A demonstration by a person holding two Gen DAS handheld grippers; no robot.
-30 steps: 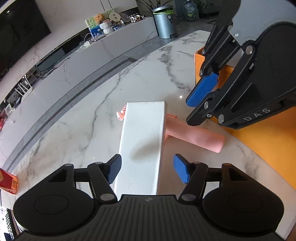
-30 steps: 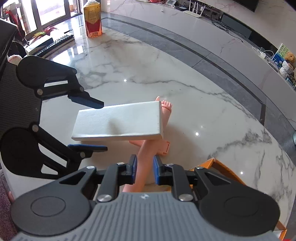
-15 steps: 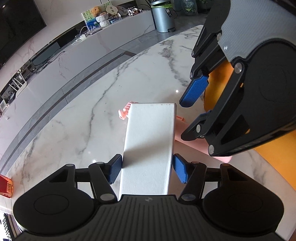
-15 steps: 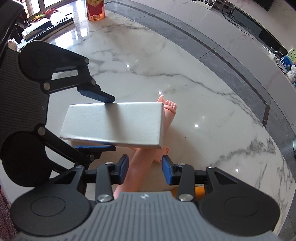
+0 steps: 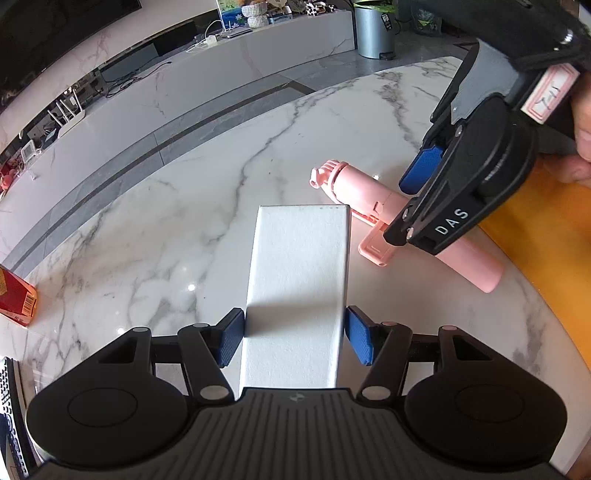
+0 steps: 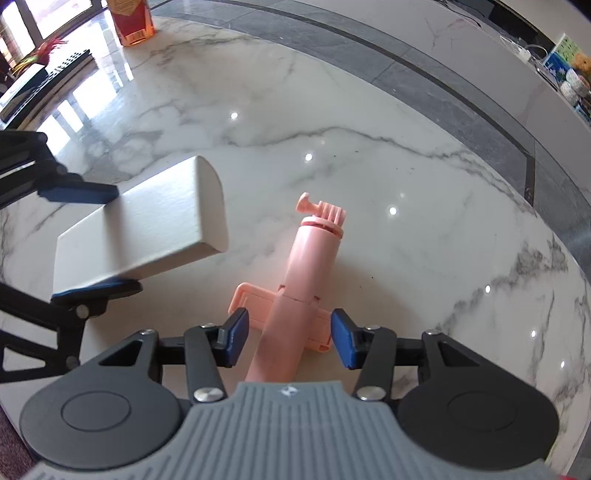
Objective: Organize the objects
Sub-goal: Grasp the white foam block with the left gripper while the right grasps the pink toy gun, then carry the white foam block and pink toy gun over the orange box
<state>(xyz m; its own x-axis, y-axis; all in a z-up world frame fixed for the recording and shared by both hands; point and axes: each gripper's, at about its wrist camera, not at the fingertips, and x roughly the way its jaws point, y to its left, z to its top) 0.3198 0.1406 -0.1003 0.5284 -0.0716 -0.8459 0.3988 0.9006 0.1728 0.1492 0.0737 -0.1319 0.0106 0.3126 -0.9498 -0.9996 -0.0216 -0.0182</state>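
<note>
My left gripper (image 5: 294, 334) is shut on a long white box (image 5: 299, 280) and holds it above the marble table; the box also shows in the right wrist view (image 6: 147, 225), off to the left. A pink selfie stick (image 6: 306, 273) lies on the table; it also shows in the left wrist view (image 5: 373, 199). My right gripper (image 6: 289, 338) is open, its jaws on either side of the stick's handle without touching it. In the left wrist view the right gripper (image 5: 417, 195) hovers over the stick.
An orange tray (image 5: 546, 229) sits at the table's right edge. A red box (image 5: 14, 295) stands at the left edge and shows far off in the right wrist view (image 6: 131, 18). The round marble table (image 6: 332, 122) extends beyond the stick.
My left gripper closed on the white box and lifted it off the selfie stick, away to the left. My right gripper opened from around the stick.
</note>
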